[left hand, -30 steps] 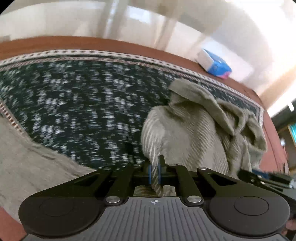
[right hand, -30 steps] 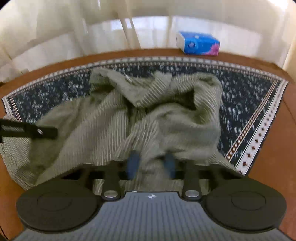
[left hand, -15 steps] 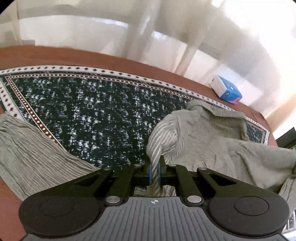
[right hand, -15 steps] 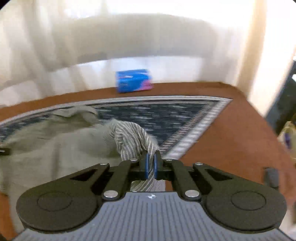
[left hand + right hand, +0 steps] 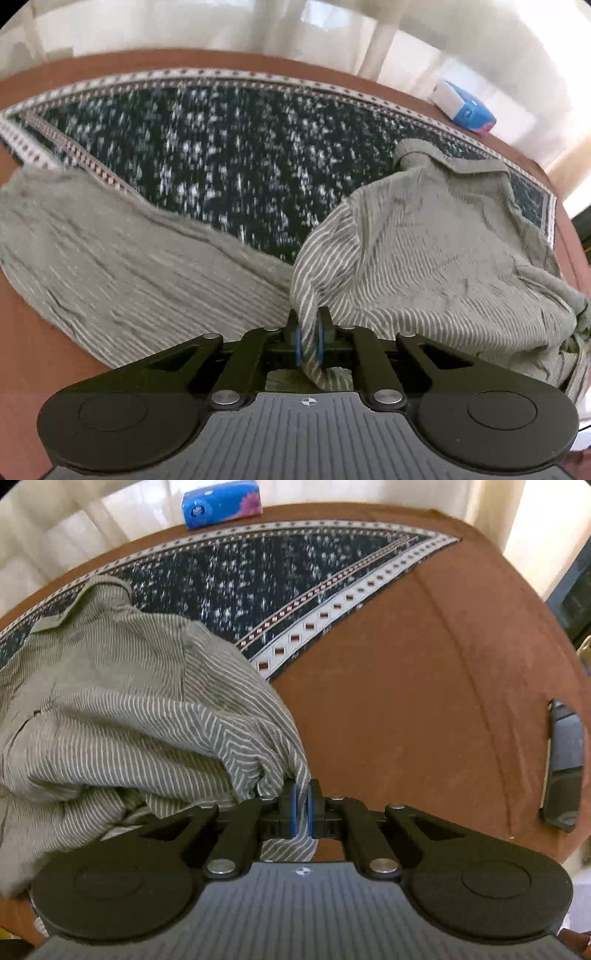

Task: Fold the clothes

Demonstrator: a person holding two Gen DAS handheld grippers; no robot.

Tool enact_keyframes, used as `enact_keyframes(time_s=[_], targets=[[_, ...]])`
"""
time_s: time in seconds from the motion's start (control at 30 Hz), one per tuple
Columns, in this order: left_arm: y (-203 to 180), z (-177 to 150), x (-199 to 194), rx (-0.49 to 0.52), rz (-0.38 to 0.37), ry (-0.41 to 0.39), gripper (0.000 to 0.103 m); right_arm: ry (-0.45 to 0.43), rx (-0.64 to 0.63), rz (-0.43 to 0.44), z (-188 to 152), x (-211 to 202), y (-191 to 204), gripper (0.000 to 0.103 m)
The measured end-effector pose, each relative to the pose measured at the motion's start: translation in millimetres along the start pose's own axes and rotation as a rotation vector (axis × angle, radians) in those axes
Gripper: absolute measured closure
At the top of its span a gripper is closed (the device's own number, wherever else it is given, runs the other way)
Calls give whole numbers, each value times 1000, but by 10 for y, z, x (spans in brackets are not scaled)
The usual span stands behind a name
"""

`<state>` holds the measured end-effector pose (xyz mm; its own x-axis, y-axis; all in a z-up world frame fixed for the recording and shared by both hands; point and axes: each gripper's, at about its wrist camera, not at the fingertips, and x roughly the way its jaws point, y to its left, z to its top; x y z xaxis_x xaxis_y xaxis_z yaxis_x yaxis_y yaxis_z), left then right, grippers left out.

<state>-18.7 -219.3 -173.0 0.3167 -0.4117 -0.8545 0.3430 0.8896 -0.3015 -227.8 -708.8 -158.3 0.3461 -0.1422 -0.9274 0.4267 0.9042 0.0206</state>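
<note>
A grey-green shirt with thin white stripes (image 5: 424, 258) lies crumpled on a dark patterned mat (image 5: 229, 158). One part of it spreads flat to the left (image 5: 110, 266). My left gripper (image 5: 309, 339) points down at it, and its jaws are opening with a fold of the shirt still loose between the blue pads. In the right wrist view the same shirt (image 5: 129, 709) bunches at the left, off the mat's corner. My right gripper (image 5: 302, 808) is shut on the shirt's edge over the bare brown table (image 5: 406, 720).
A blue tissue pack (image 5: 221, 503) sits at the table's far edge, also visible from the left wrist (image 5: 465, 109). A dark flat device (image 5: 563, 771) lies near the table's right edge. Pale curtains hang behind the table.
The gap between my left pads has widened around the fold. My right gripper closed on the shirt's edge and dragged it right, off the mat onto bare table.
</note>
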Motion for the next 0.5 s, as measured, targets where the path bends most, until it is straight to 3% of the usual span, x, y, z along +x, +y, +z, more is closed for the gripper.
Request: enact_keyframes(time_s=[0.03,0.07,0.13,0.2,0.27,0.4,0.5], targets=[[13,-12,0,-14,11,-7,64,9,-3,8,-6,25,-6,97],[27,-25,0,-26,27,-17,52,22,-4,19,1,52,-15,94],[58,-34,-31,-45,36,-18,48,52,3,37,34,112,-58,90],[87,-37,-131,-63,29,-21,43,66,11,35,118,65,-148,67],[87,-22,-310,-71,29,-39,42,53,16,28,185,-74,-226,53],[-66,157,-680,-43,8,-154,35,-98,-52,69,444,-604,-252,41],[-297,388,-644,3,-9,-198,33,-209,-135,149,752,-813,-64,39]])
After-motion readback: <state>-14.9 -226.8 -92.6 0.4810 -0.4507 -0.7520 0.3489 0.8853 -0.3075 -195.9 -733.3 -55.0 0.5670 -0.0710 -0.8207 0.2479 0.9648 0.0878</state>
